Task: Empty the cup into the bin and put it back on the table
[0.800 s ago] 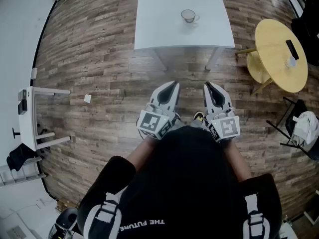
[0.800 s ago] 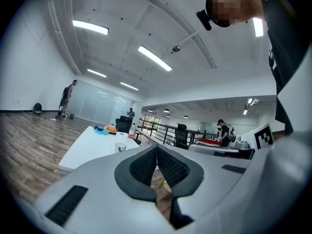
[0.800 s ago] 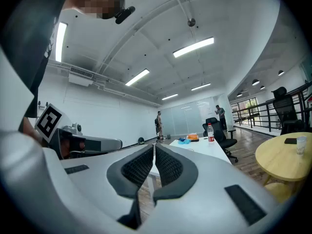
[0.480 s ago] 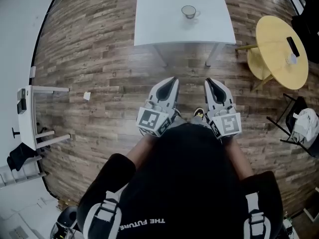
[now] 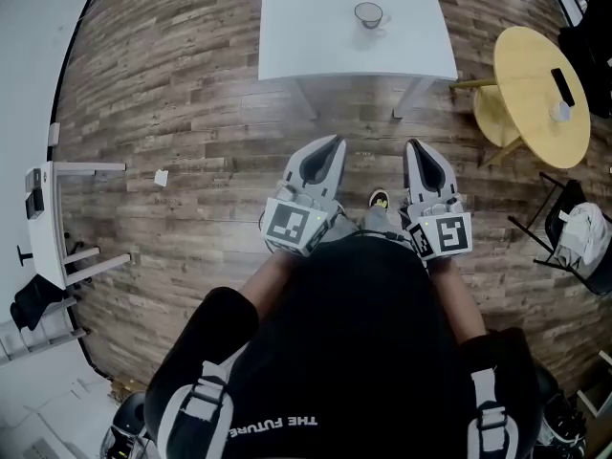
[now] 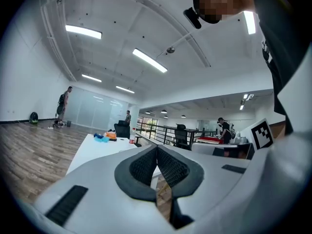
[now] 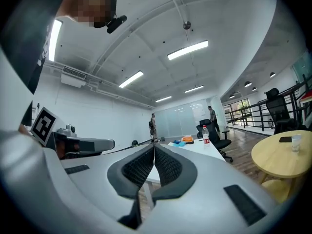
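Head view is showing the white table [image 5: 316, 36] and the cup [image 5: 368, 14] sliding a little toward the top edge of the frame compared with the earlier moments. The left gripper [image 5: 335, 143] and the right gripper [image 5: 414, 147] are staying close in front of the person's body. The right one is drifting slightly outward, so the pair is sitting a touch wider than before.

The cup is standing upright on the table, untouched and well apart from both grippers, with a stretch of wooden floor [image 5: 191, 113] lying between them. Whether anything is in the cup is too small to tell.

Both gripper views are showing the jaws pressed together, pad against pad, with nothing between them, and both grippers are pointing level toward the table.

So the small shift is looking like a change of stance or gaze rather than a reach, and the task is reading as not yet begun. The person is probably still needing to close the gap to the table and to open a pair of jaws before taking the cup. No bin is appearing in any view, so its place is remaining unknown.
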`<state>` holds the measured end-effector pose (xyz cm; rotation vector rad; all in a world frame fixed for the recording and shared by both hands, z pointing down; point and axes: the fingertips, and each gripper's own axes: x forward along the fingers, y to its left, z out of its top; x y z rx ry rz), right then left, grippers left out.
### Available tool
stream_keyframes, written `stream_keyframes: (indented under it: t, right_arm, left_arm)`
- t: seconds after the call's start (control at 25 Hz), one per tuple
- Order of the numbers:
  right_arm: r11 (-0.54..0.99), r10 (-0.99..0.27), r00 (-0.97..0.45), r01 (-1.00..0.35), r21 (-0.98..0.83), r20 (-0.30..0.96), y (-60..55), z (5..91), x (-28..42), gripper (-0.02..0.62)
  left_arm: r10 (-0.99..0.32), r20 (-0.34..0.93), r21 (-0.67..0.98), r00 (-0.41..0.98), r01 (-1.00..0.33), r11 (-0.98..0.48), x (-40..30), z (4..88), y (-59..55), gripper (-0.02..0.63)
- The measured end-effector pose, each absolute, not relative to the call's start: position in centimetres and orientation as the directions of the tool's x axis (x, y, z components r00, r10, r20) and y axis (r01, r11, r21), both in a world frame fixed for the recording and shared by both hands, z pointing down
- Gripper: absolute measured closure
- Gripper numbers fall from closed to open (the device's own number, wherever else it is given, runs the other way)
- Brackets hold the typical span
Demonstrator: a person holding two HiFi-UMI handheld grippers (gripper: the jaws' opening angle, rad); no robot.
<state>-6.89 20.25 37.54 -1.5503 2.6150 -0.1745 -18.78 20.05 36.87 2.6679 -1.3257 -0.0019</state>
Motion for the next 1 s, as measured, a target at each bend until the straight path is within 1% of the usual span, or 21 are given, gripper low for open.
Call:
stream_keyframes:
  t: [0.24,0.56,0.8,1.0]
  right_arm:
    - [0.471,-0.882,-0.47,-0.872,-0.133,-0.037,17.7,37.8,-4.4,0.577]
    - [0.52,-0.853,-0.52,-0.837,-0.168,-0.052,11.5,38.3,0.2,0.577]
    - [0.542,-0.84,-0.538,-0.822,-0.175,-0.073,8.1,38.0,1.1,0.575]
    - [0.527,-0.849,-0.525,-0.83,-0.179,-0.066,4.9,38.3,-0.1,0.576]
  left_arm:
    - [-0.804,0.069,0.141,0.59,-0.804,-0.578,-17.0,37.1,17.0,0.584]
    - [-0.834,0.094,0.114,0.543,-0.838,-0.533,-12.6,36.7,10.8,0.584]
    - [-0.851,0.106,0.108,0.514,-0.857,-0.504,-12.1,36.6,7.8,0.584]
    - [-0.846,0.111,0.111,0.522,-0.852,-0.511,-13.2,37.0,4.9,0.584]
